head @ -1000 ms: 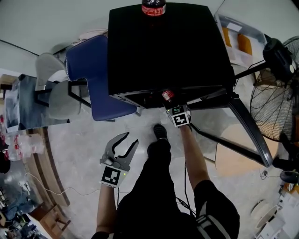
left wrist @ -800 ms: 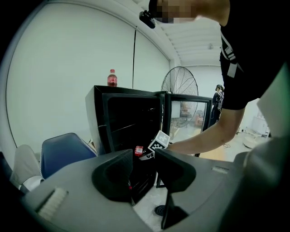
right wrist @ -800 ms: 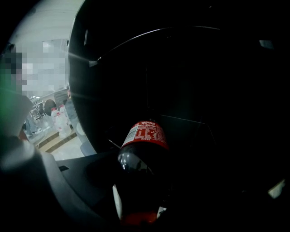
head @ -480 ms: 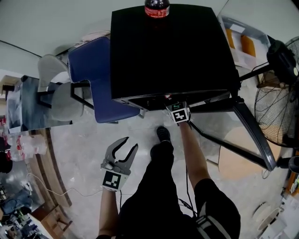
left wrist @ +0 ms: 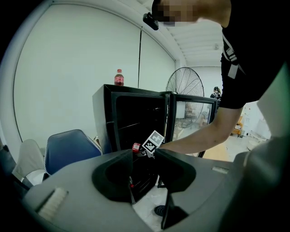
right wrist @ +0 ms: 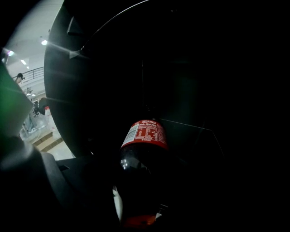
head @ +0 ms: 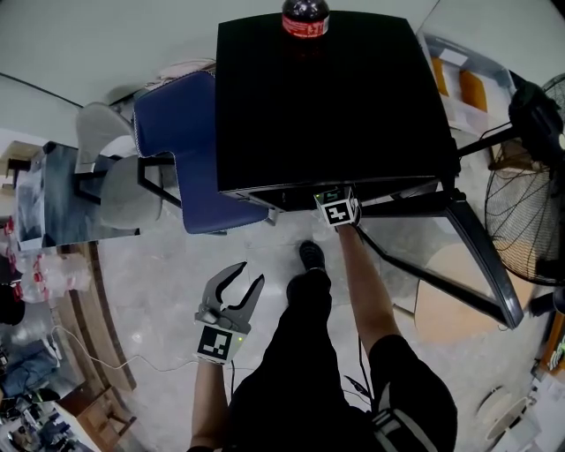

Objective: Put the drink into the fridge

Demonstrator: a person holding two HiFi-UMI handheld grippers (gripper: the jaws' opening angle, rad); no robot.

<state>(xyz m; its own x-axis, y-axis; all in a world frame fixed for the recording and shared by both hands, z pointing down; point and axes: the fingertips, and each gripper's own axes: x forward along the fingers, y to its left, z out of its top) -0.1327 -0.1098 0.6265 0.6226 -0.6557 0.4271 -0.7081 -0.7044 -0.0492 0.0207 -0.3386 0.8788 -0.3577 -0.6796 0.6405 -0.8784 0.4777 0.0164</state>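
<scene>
In the right gripper view a cola bottle (right wrist: pixel 142 172) with a red label lies between the jaws, its neck toward the camera, inside the dark fridge. My right gripper (right wrist: pixel 141 199) is shut on it. From the head view only its marker cube (head: pixel 337 212) shows, at the front edge of the black fridge (head: pixel 327 97); the jaws and bottle are hidden under the top. The left gripper view catches the bottle's red top (left wrist: pixel 136 147) at the fridge opening. My left gripper (head: pixel 246 277) hangs open and empty over the floor, left of the person's leg.
A second cola bottle (head: pixel 305 18) stands on the fridge top. The fridge's glass door (left wrist: pixel 192 118) stands open to the right. A blue chair (head: pixel 190 150) and a grey chair (head: pixel 110 177) are at the left, a floor fan (head: pixel 525 221) at the right.
My right gripper has pushed further into the fridge; the bottle's red top, seen in front of the cube earlier, is now hidden from the head view. The left gripper has stayed put.
</scene>
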